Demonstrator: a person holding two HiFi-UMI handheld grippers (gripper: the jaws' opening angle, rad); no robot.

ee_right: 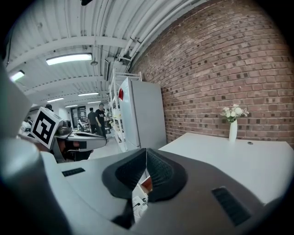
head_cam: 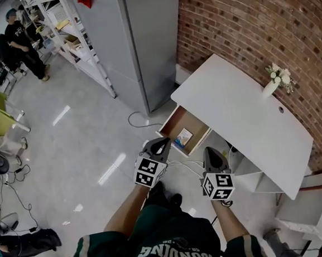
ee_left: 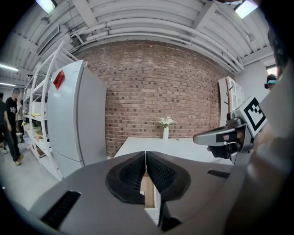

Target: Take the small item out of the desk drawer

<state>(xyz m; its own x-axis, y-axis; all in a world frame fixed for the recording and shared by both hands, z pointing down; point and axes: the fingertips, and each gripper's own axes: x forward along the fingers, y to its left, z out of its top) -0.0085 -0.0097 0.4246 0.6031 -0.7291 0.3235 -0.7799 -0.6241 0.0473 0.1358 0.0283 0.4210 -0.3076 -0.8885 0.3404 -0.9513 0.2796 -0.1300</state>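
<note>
Far left of the drawer, two people in dark clothes (head_cam: 16, 40) stand by a white metal shelving rack (head_cam: 78, 45). Closer to the drawer stands a tall, smooth grey fridge (head_cam: 142, 37) with a red tag (ee_left: 58, 79) near its top; I can't read anything on it.

Now the drawer (head_cam: 170, 125) itself: pulled open, pale wood inside, jutting out from under the white surface (head_cam: 244, 118). The small item (head_cam: 183, 136), a flat packet in blue and white, lies on the drawer's floor near the front, untouched. Its print is too small to read.

Just in front of the drawer the left tongs (head_cam: 162, 143) point at it, tilted slightly downward, ribbed black pads pressed together with nothing between them. Their cube carries black-and-white square markers. Beside them, in front of the drawer and to its right, the right tongs (head_cam: 209, 151) hang at much the same downward tilt, pads also closed tight and empty. Both forearms are stretched forward from a dark green shirt (head_cam: 171, 242) with white lettering, where only "OUNDING" can be made out.

Right of the drawer the surface runs smooth and matte, carrying a slim white vase of pale flowers (head_cam: 277, 78) at its far edge. Behind it all rises a rough red brick wall (head_cam: 252, 22).
</note>
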